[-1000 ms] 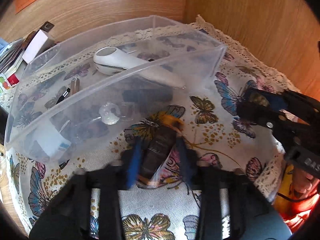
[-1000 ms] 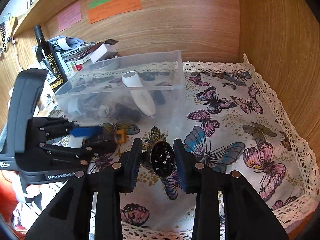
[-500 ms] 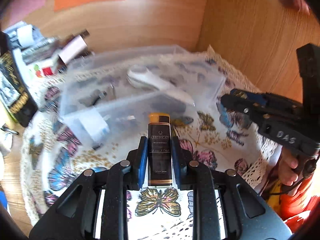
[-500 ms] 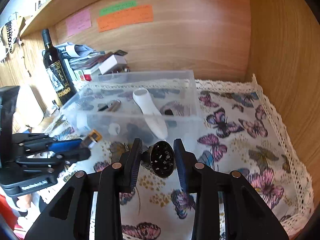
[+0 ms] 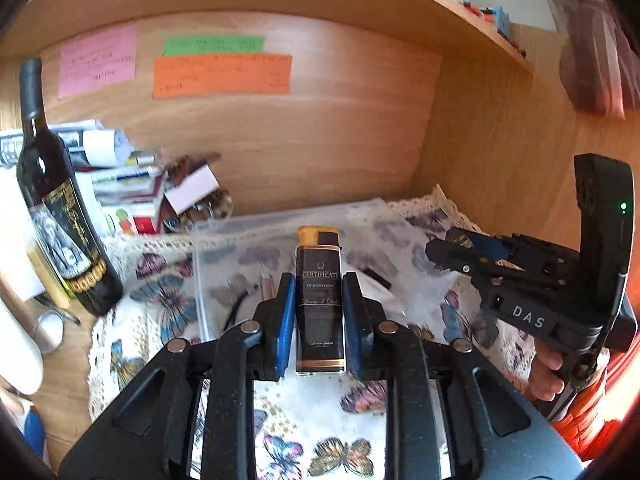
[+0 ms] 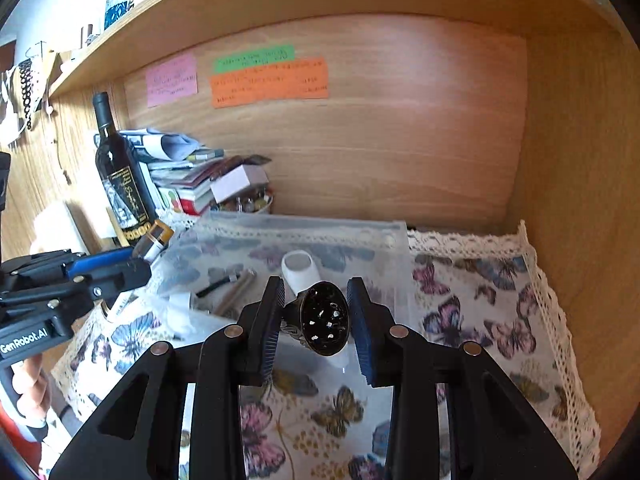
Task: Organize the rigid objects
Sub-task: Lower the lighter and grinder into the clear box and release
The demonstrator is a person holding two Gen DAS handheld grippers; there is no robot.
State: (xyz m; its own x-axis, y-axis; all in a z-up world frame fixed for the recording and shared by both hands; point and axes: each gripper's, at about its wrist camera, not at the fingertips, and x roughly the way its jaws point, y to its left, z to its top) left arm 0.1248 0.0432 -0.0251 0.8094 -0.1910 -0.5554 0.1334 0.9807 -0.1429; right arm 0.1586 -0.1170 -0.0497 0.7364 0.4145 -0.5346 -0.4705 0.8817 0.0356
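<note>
Two loads up: left gripper (image 5: 318, 312) clamped on lighter (image 5: 319, 300), long axis pointing forward along the fingers; right gripper (image 6: 316, 320) pinching black ornate piece (image 6: 323, 319). Clear bin (image 6: 394, 240) straight ahead below both, so probably forward and down.

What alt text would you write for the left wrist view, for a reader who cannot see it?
The left gripper holds a black and gold lighter upright above a clear plastic bin on a butterfly tablecloth. The right gripper hovers at the right, and a wine bottle stands at the left.
</note>
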